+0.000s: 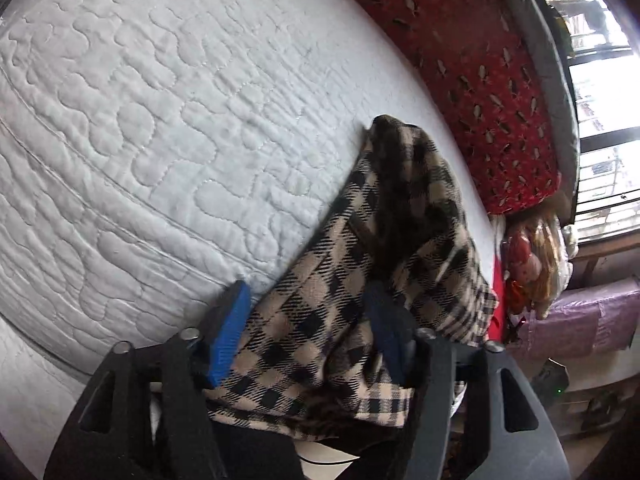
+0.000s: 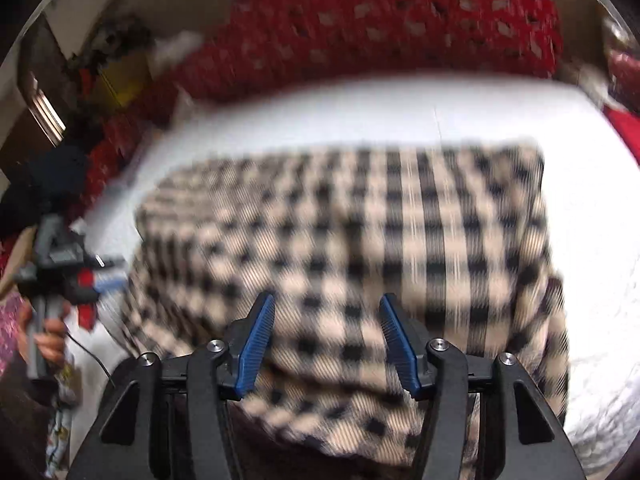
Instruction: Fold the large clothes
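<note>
Checked garment (image 1: 352, 296) bunched between the blue fingers (image 1: 228, 340) of the left gripper (image 1: 306, 300), spread apart around the cloth, rising in a crumpled peak ahead of the tips over the white quilted bed (image 1: 140, 120). Right gripper (image 2: 326, 312) likewise spread wide, fingers (image 2: 258, 344) just above the garment's near fold, cloth lying broad and flat ahead; touching or not, cannot tell through the blur.

Blurred by motion. Right tool (image 2: 326, 340) open, blue fingers (image 2: 258, 344) spread over beige-and-black checked garment (image 2: 360, 220) lying on white bed (image 2: 320, 116). Red patterned blanket (image 2: 400, 20) beyond. Left tool (image 2: 60, 264) hand-held at far left.
</note>
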Motion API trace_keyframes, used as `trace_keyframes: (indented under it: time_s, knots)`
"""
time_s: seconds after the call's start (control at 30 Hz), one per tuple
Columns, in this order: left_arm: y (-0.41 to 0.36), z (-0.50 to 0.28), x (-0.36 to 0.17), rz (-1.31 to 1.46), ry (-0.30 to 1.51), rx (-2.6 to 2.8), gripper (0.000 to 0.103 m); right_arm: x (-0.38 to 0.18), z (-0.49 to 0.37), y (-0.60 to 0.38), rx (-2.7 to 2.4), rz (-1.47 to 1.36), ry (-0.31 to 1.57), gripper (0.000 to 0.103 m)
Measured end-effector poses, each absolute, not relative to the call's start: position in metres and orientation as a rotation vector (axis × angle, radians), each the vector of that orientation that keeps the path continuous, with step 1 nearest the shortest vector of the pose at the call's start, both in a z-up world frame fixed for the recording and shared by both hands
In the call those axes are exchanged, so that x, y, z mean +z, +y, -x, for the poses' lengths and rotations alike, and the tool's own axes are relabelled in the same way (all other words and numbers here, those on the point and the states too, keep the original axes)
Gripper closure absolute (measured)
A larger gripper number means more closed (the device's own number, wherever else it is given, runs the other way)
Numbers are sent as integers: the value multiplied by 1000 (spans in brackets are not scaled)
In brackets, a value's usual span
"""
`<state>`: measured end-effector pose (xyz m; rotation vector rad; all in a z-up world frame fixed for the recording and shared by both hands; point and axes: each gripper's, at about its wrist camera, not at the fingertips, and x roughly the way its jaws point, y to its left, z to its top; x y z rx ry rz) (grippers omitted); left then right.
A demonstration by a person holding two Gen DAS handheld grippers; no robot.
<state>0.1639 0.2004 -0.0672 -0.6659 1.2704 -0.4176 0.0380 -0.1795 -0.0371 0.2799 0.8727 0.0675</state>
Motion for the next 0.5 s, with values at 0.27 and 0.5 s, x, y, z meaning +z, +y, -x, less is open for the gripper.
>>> trace_keyframes:
  time_s: [0.27, 0.5]
  knots:
    - [179, -157, -73, 745, 1324, -536, 19, -80, -76, -158, 28, -121, 988, 41]
    - [157, -156, -69, 731, 1351, -588, 19, -46, -78, -149, 24, -164, 887, 40]
